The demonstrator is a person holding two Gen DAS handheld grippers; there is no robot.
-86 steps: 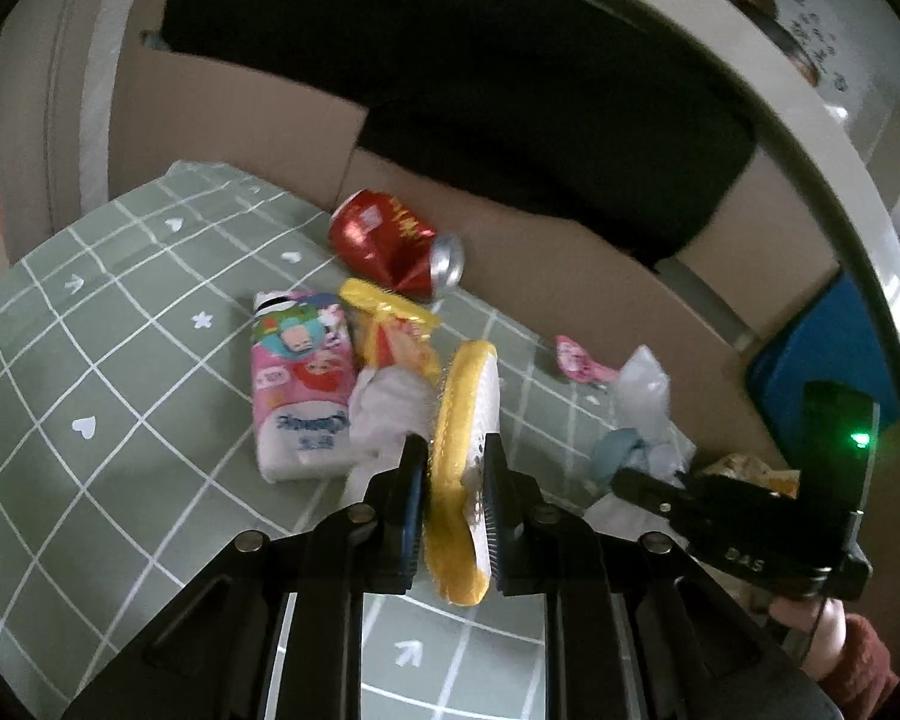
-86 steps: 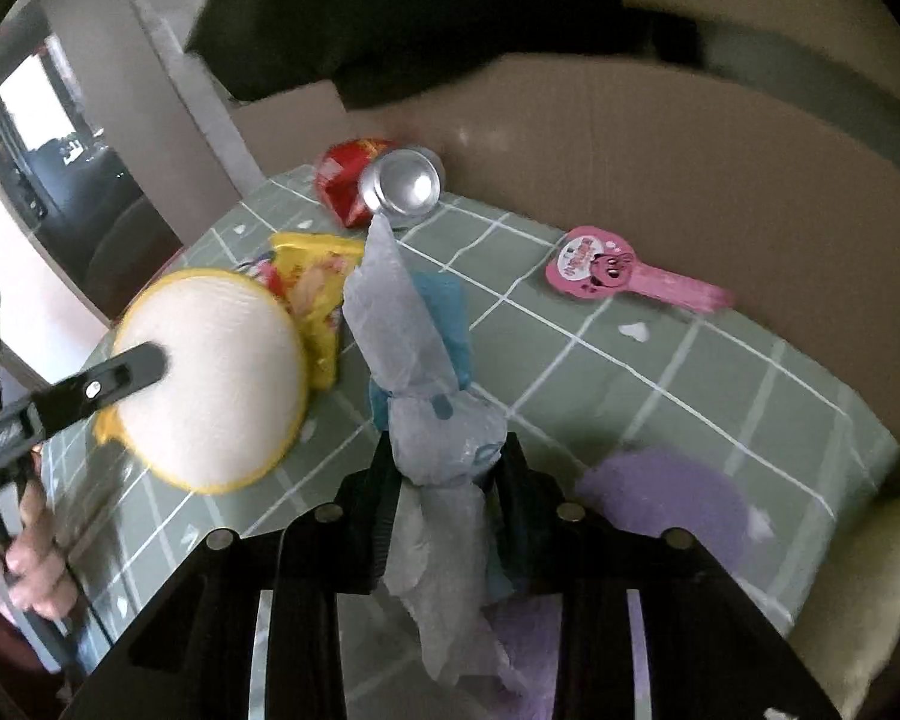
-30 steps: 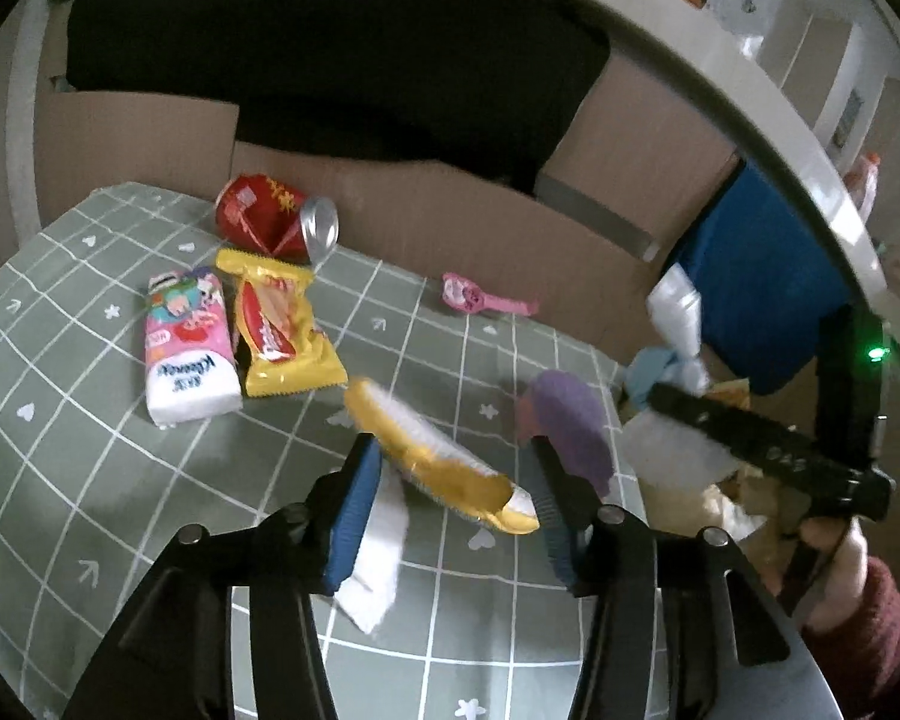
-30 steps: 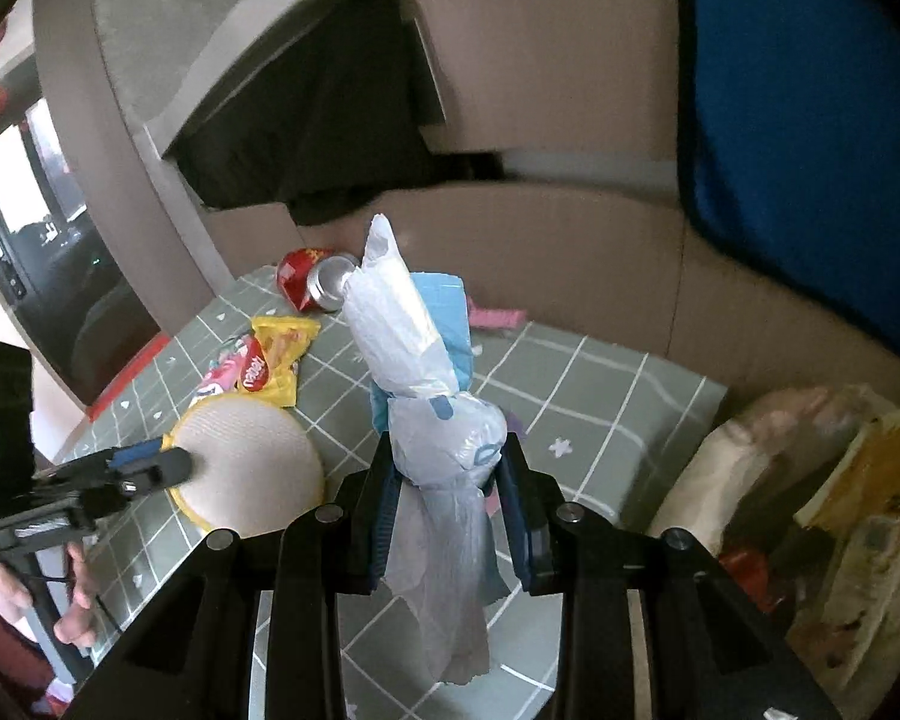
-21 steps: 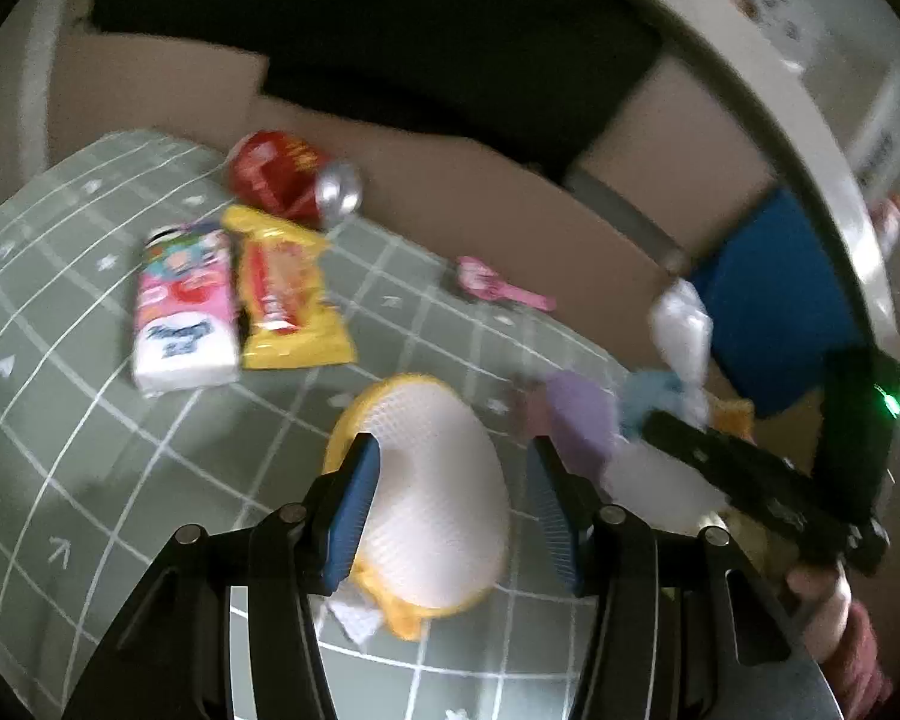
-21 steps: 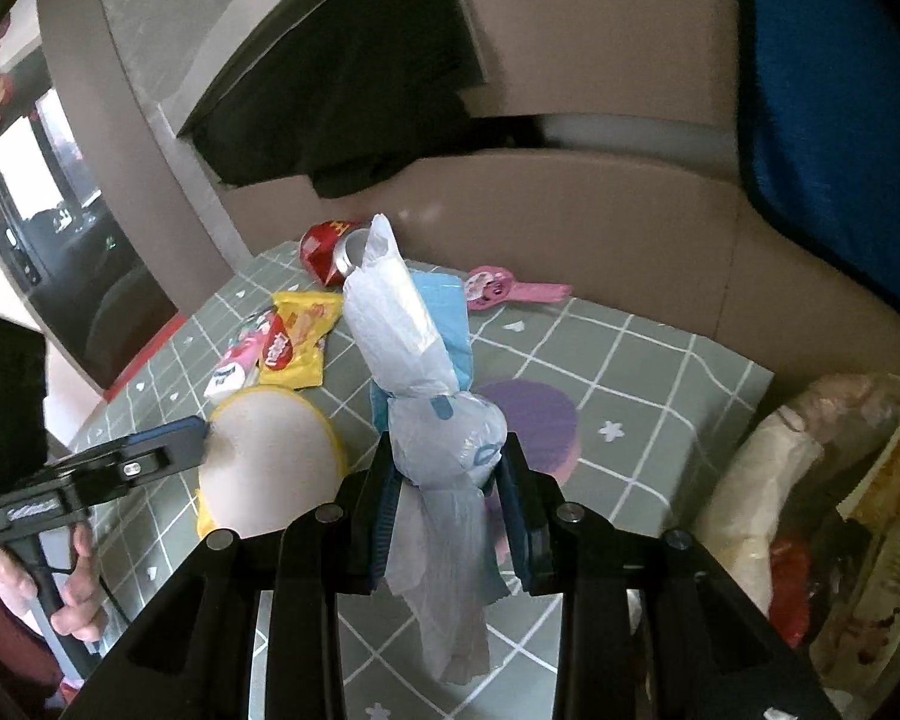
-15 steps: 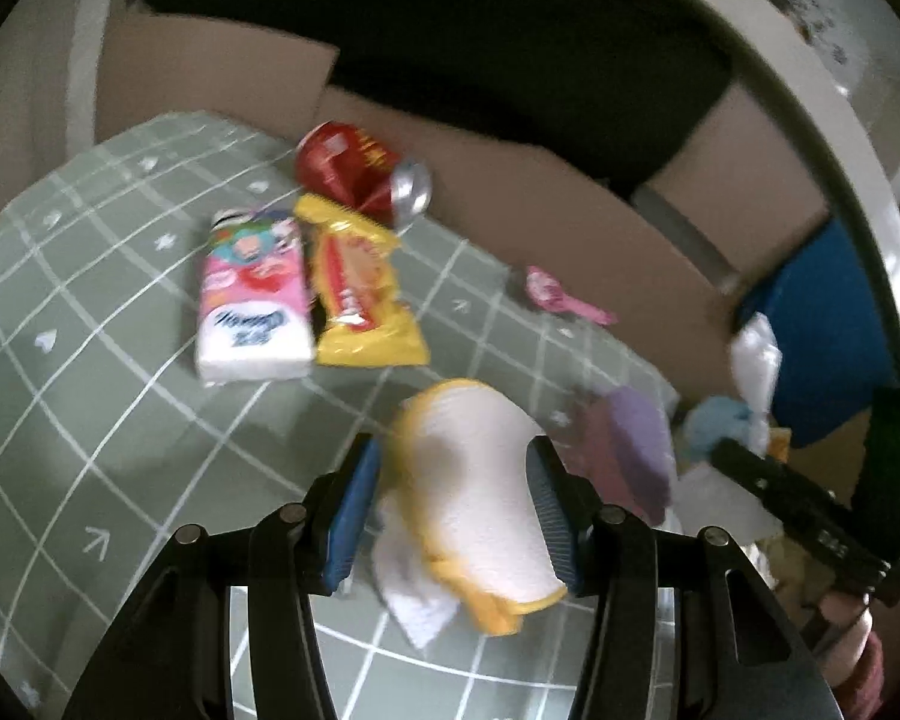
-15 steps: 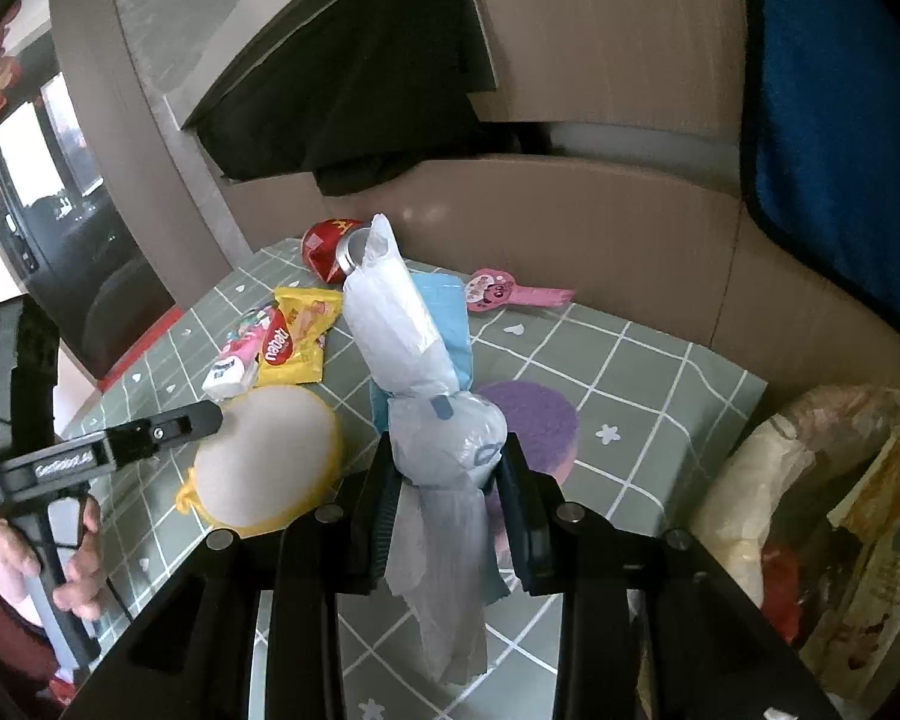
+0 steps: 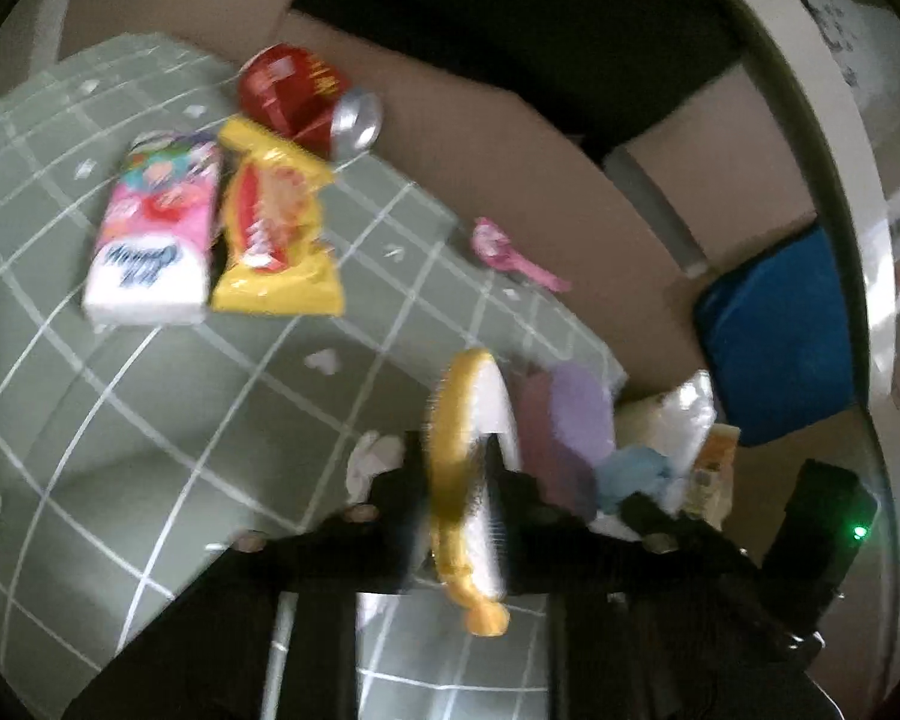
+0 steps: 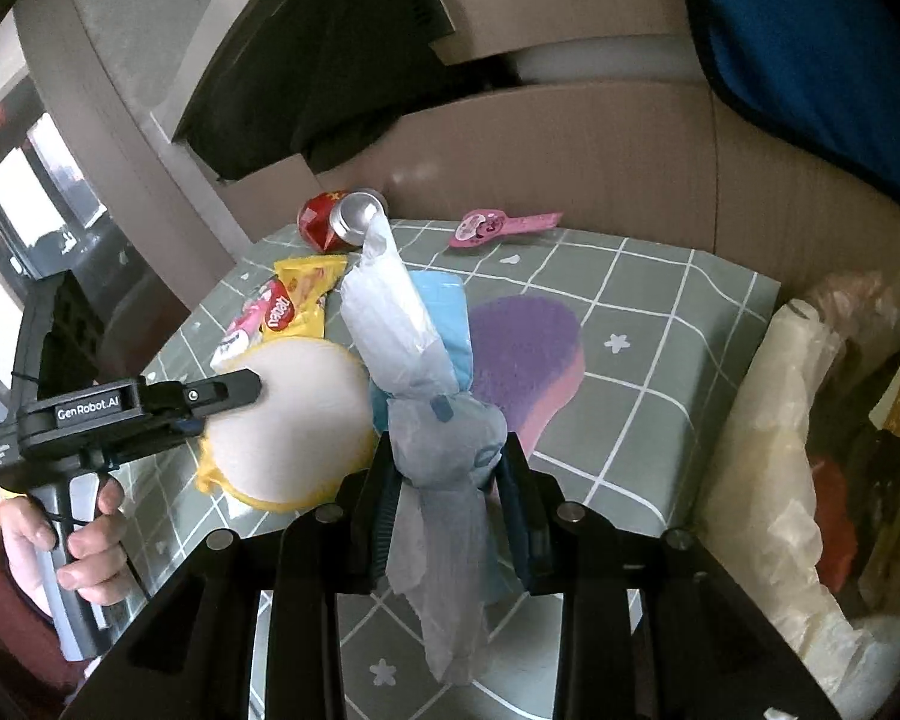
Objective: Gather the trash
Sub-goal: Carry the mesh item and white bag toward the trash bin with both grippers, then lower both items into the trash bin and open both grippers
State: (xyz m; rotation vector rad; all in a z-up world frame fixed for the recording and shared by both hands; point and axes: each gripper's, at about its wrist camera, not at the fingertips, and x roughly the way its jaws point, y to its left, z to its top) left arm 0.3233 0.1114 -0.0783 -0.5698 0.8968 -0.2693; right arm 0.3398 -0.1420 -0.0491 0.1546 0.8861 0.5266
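With the left claw [image 9: 457, 495] clamped edge-on to the yellow-rimmed pad [image 9: 471, 462] and the right claw [image 10: 450, 504] clamped on the plastic wrapper [image 10: 414, 372], either thin grip could slip.

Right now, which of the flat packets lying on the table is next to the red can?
The yellow snack packet; its top corner reaches the red can, while the pink tissue packet lies on its other side.

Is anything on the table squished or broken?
Yes. The red can at the far edge of the table lies on its side, and its body looks dented and crumpled instead of round. The yellow snack bag beside it looks wrinkled too.
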